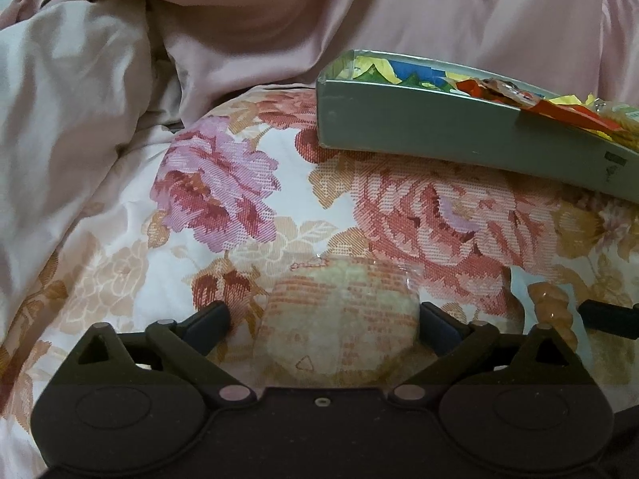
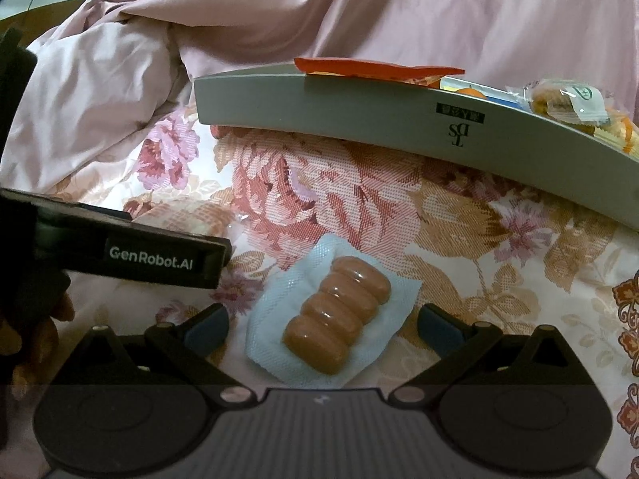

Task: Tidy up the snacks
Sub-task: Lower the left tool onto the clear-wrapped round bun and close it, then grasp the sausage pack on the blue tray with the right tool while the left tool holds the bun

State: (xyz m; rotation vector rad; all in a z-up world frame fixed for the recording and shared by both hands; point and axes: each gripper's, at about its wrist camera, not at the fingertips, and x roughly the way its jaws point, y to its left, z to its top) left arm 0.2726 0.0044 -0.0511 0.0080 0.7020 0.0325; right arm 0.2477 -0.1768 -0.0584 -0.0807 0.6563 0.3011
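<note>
1. Here, at the far left, a pink duvet (image 1: 80, 119) lies crumpled on the bed, and it continues behind everything in both views.
2. The flowered bedsheet (image 1: 223, 183) covers the bed in front of the duvet, and all the snacks lie on it.
3. The left tongs (image 1: 323, 319) are open wide, low over the sheet. Between the two fingers sits a round pale snack in a clear wrapper (image 1: 339, 319) with red print. I cannot tell if the fingers touch the wrapper.
4. In the right wrist view, the body of the left tongs comes in from the left edge, with the words "GenRobot.AI" on it, and part of a hand (image 2: 44, 319) shows under it.
5. Just right of this, the right tongs (image 2: 323, 323) are also open wide and grip nothing. Between the fingers lies a brown ridged snack in a light blue packet (image 2: 331, 315), flat on the sheet and turned a little diagonally. The fingers stand apart from the packet on both sides.
6. Behind, to the right, a grey box (image 2: 359, 115) rests on the sheet, with a dark logo on its side wall.
7. Inside the box are several snacks: a red packet (image 2: 375, 66) near its left part, and a clear bag of biscuits (image 2: 567, 99) at the right end.
</note>
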